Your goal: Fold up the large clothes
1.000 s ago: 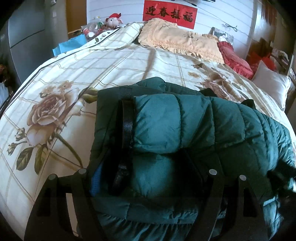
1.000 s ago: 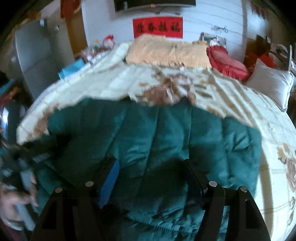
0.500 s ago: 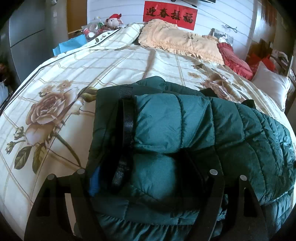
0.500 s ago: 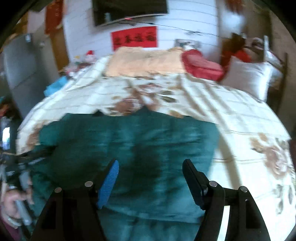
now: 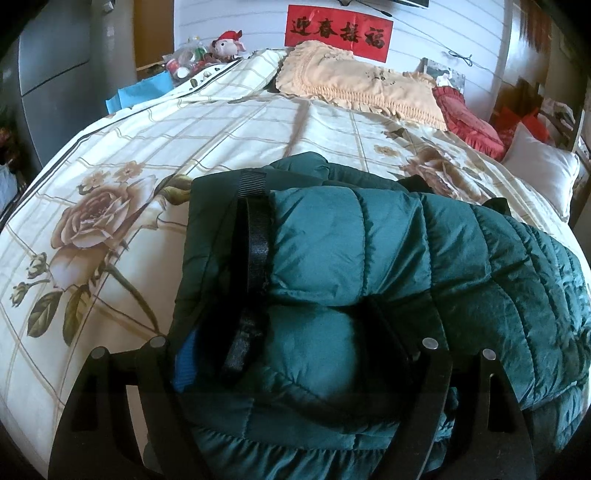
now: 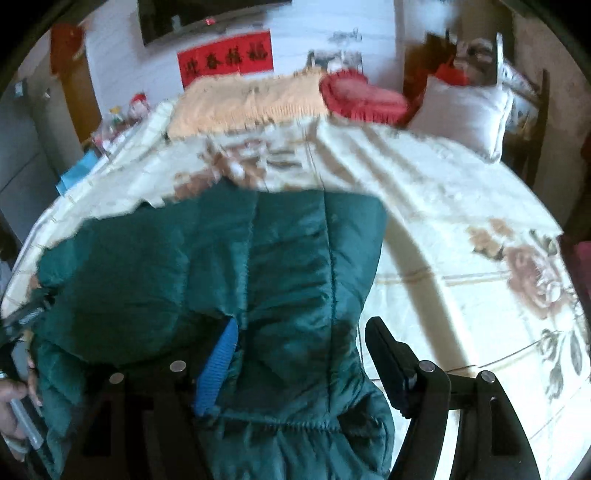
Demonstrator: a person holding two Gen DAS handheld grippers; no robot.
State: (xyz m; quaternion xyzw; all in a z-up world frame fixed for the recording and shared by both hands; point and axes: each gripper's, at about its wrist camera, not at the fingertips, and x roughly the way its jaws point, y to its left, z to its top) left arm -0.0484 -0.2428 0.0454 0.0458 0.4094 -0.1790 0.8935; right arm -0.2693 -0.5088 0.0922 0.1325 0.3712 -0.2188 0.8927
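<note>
Lying on the bed (image 5: 229,147), the dark green quilted jacket (image 5: 369,258) is bundled into a thick fold on the rose-printed sheet, close to the bed's near edge. A black strap (image 5: 256,240) runs down the jacket's left part, as the left wrist view shows it.

The left gripper (image 5: 284,332) stands wide over the near end of the jacket, and its jaws have just been opening. The padded bulk fills the gap between them and spills over both fingers, so that only a strip of the blue pad (image 5: 183,369) shows at the jacket's left edge. Whether the pads are squeezing the fabric I cannot tell.

The right gripper (image 6: 301,328) also stands wide, at the jacket's right edge. Its blue-padded finger (image 6: 218,365) lies against the quilted fabric, while the black finger (image 6: 388,362) sits just beside the jacket's edge, over bare sheet. It clamps nothing. This view is blurred. At the jacket's far left in the same view, a hand (image 6: 16,402) holds a pale handle.

Beyond the jacket, at the head of the bed, lie a peach fringed pillow (image 5: 354,85) and a red cushion (image 5: 465,122), with a white pillow (image 5: 539,173) further right. A red banner (image 5: 338,31) with black characters hangs on the wall behind them, and a plush toy (image 5: 229,40) sits beyond the jacket to the left.
</note>
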